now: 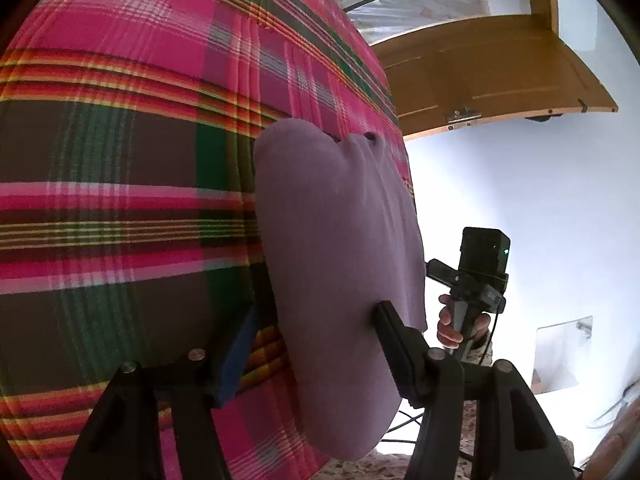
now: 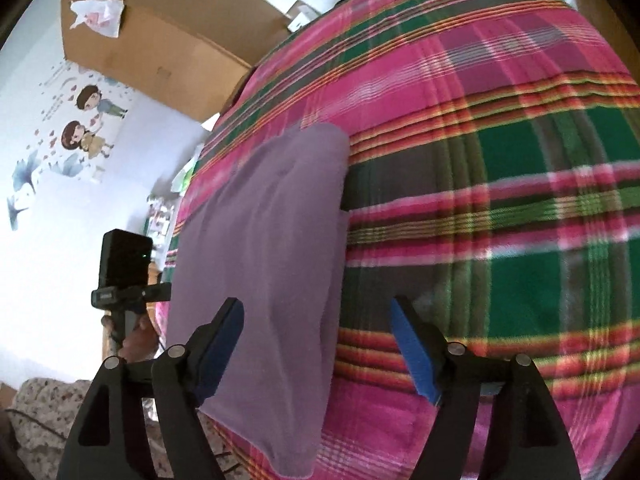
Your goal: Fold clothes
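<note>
Now | lilac cloth (image 2: 260,248) between open right claw (image 2: 318,344) fingers; on plaid blanket (image 2: 480,200)

Left wrist view: looks along its fingers, close over the plaid blanket (image 1: 120,152), facing a wooden door (image 1: 480,76)
Right wrist view: equally close, facing a cardboard box (image 2: 160,40) and wall stickers (image 2: 88,120)
Shared: purple cloth (image 1: 336,248) on the blanket; each view catches the other gripper

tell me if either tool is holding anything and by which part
Neither holds anything: the left tool and the right tool are both open, astride the near end of the folded purple garment.
</note>
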The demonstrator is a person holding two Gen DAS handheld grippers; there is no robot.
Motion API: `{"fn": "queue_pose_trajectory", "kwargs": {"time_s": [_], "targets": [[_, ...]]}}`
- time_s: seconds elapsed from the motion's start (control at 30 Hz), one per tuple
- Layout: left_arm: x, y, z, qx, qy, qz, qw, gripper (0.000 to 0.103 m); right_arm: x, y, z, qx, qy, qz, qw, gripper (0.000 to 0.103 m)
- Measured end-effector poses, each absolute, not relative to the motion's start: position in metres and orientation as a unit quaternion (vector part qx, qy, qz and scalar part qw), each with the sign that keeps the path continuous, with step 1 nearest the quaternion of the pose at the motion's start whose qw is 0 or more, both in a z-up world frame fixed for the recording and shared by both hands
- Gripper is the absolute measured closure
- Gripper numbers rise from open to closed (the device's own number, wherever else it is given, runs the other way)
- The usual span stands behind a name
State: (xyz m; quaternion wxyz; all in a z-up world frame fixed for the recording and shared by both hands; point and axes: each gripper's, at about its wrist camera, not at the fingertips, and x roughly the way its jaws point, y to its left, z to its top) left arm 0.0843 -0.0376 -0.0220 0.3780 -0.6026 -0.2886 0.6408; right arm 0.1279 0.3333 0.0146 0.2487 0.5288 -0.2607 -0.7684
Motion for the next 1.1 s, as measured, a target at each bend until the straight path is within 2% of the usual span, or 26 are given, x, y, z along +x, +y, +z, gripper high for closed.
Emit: {"fn": "queue_pose_trajectory", "kwargs": {"time_s": [0.3, 0.53, 0.87, 1.1], "targets": [[0.089, -0.032, -0.027, -0.612, -0.293, 0.621, 0.392, 0.042, 0.114, 0.329, 0.011, 0.544, -0.259, -0.745, 0.287, 0.027], [0.091, -0.021, -0.023, -0.620, -0.296, 0.609, 0.396, 0.042, 0.103, 0.318, 0.003, 0.537, -0.287, -0.720, 0.333, 0.024], [0.097, -0.021, -0.025, -0.619, -0.295, 0.610, 0.398, 0.042, 0.102, 0.311, 0.001, 0.542, -0.271, -0.711, 0.357, 0.022], [0.099, -0.028, -0.025, -0.618, -0.290, 0.612, 0.399, 0.047, 0.101, 0.309, 0.001, 0.547, -0.281, -0.708, 0.347, 0.022]]}}
